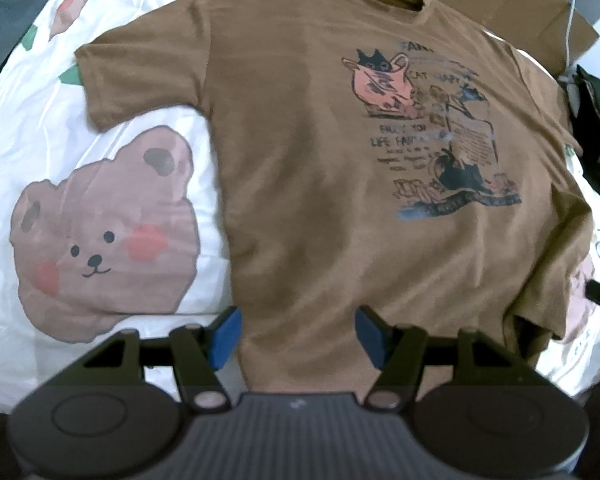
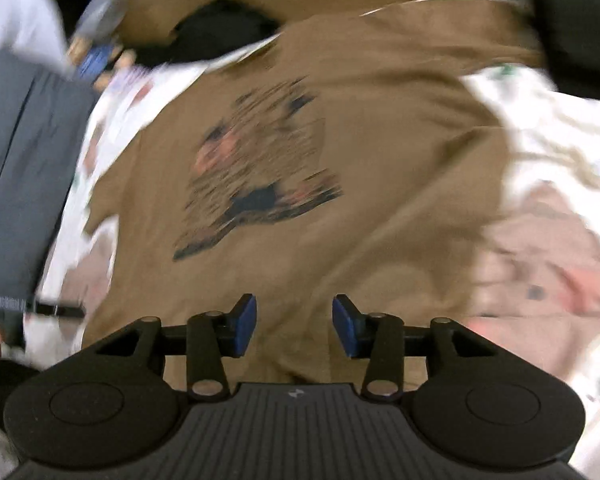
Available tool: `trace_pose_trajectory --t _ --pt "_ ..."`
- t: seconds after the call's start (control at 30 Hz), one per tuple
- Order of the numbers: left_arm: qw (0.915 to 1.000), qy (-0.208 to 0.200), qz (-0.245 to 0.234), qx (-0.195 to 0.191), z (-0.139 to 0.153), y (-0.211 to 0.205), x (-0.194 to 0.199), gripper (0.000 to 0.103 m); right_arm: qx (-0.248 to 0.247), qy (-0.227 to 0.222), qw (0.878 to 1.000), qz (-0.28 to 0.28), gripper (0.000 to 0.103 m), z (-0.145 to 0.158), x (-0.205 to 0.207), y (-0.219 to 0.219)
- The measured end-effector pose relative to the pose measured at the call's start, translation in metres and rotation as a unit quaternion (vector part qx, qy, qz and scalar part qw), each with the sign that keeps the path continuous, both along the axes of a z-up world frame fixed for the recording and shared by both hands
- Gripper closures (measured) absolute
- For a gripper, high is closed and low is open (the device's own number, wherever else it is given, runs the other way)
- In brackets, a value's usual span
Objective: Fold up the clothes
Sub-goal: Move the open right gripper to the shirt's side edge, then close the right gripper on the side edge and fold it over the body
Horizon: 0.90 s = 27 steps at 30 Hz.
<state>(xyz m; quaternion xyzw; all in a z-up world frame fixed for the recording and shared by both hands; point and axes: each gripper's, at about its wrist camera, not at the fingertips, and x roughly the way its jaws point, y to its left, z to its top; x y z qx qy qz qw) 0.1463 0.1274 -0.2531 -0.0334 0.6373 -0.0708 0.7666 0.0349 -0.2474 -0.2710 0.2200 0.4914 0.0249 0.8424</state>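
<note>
Both our hand-held grippers, left (image 1: 298, 334) and right (image 2: 294, 326), gape empty over the brown cotton printed T-shirt (image 1: 300, 152); a shallow pinch risks bunching its hem.

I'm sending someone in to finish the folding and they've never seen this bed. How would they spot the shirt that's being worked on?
Find the white bedsheet printed with big pink-cheeked bear faces. Spread flat on it, front up, lies the brown T-shirt, one short sleeve out to the side. Only it carries a chest print of a black cat in a pink bag above lines of text.
</note>
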Motion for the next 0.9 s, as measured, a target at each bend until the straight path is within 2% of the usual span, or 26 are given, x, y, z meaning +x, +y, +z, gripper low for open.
trace_pose_trajectory --t 0.13,0.33,0.63,0.7,0.77,0.83,0.9 --pt "1.0 -0.002 -0.001 0.0 0.001 -0.001 0.001 0.037 0.019 0.037 0.996 -0.074 0.056 -0.012 -0.023 -0.047" --pt "1.0 0.0 -0.008 0.001 -0.002 -0.003 -0.003 0.037 0.058 0.06 0.993 -0.089 0.056 -0.036 -0.039 -0.048" --pt "1.0 0.004 0.004 -0.003 -0.005 0.0 -0.003 0.037 0.043 0.069 0.994 -0.07 0.056 -0.047 -0.027 -0.023" --pt "1.0 0.003 0.005 -0.004 -0.004 0.0 -0.003 0.037 0.039 0.075 0.994 -0.068 0.06 -0.05 -0.025 -0.019" --pt "1.0 0.002 0.002 -0.005 -0.003 -0.001 -0.003 0.037 0.035 0.085 0.993 -0.072 0.082 -0.053 -0.024 -0.019" --pt "1.0 0.002 -0.002 -0.006 -0.004 -0.002 -0.003 0.037 0.05 0.09 0.991 -0.082 0.094 -0.055 -0.027 -0.023" --pt "1.0 0.006 -0.006 -0.005 -0.006 -0.003 -0.005 0.037 0.06 0.089 0.99 -0.086 0.097 -0.054 -0.03 -0.026"
